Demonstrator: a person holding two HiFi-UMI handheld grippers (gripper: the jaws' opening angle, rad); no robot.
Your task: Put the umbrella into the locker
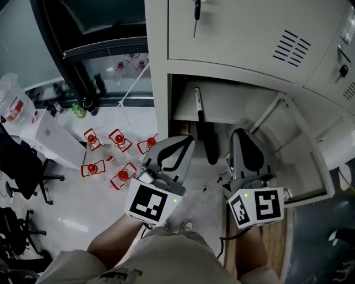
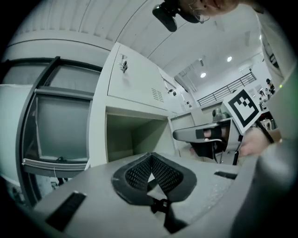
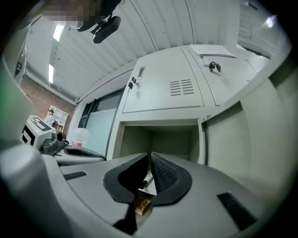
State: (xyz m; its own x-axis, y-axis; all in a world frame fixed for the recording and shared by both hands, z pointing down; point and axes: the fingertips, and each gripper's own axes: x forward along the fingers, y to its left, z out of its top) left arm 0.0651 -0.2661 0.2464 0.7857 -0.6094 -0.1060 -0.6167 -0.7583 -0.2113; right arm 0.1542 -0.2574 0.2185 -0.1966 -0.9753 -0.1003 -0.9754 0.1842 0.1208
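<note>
The black folded umbrella [image 1: 209, 142] lies in the open lower locker compartment [image 1: 233, 108], its slim handle [image 1: 198, 102] pointing deeper in and its body reaching to the front edge. My left gripper [image 1: 186, 142] hovers in front of the compartment, just left of the umbrella, jaws shut and empty [image 2: 150, 159]. To the umbrella's right, my right gripper [image 1: 239, 134] is shut too, with nothing between its pads [image 3: 150, 159]. Both gripper views look straight into the open compartment [image 3: 158, 139]. The right gripper [image 2: 205, 135] also shows in the left gripper view.
The compartment's door [image 1: 302, 150] stands open at the right. Closed locker doors with keys [image 1: 195, 16] sit above. Several red-topped objects [image 1: 119, 140] stand on the floor to the left, beside a white box [image 1: 50, 136], a water jug [image 1: 14, 102] and office chairs [image 1: 25, 166].
</note>
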